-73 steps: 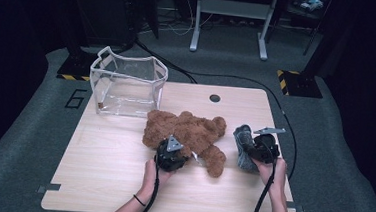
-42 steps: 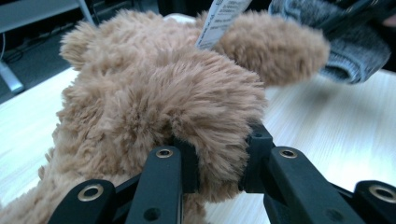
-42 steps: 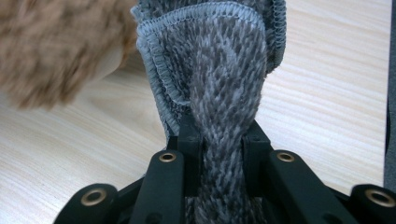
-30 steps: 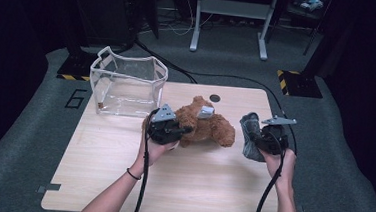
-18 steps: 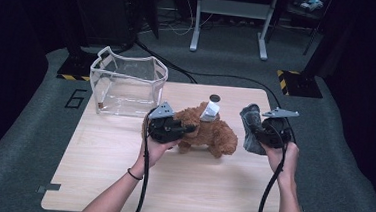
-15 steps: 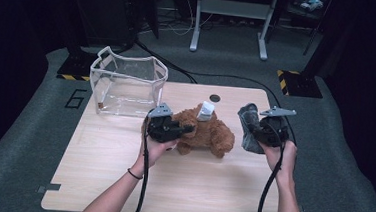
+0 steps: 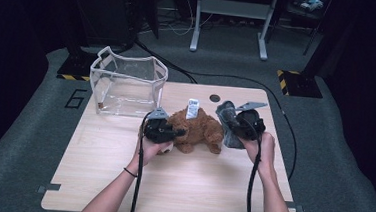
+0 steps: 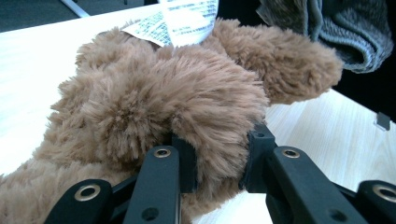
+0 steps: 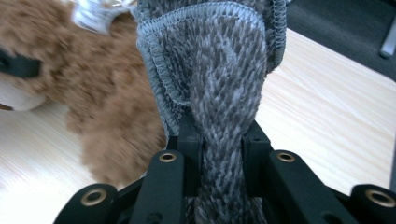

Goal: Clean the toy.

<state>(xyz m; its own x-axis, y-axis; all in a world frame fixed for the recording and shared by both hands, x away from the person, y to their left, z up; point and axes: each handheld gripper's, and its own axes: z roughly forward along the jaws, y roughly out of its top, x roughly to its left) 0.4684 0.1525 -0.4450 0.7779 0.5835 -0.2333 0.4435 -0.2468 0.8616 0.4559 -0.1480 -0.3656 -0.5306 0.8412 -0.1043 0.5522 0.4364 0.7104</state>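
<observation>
**Both grippers loaded: plush bear at left, knit cloth at right**

Your left gripper [image 7: 173, 133] is clenched on the brown, long-pile plush teddy bear [image 7: 198, 131]. In the left gripper view, the two black jaws pinch a rounded fur limb of the bear [image 8: 187, 107] between their pads, and the fur bulges over both pad edges. The bear lies on the light wood-grain worktop [image 7: 121, 171], near its middle, with a white printed care label [image 7: 193, 108] standing up from its back. In the left gripper view the label [image 8: 187, 18] sits at the top of the fur.

Your right gripper [image 7: 235, 122] is clenched on the grey knitted cloth with a stitched hem [image 7: 227, 126]. In the right gripper view, the cloth [image 9: 224, 84] rises as a gathered fold from between the pads, its hem curving over the top. The cloth hangs just beside the bear, at the bear's right end; whether the two touch cannot be told.

A clear, soft-sided plastic bin with a white rim [image 7: 127, 84] stands open on the far left part of the worktop, near the bear's left side and apart from it. A small dark round port [image 7: 215, 98] sits in the worktop beyond the bear.
</observation>
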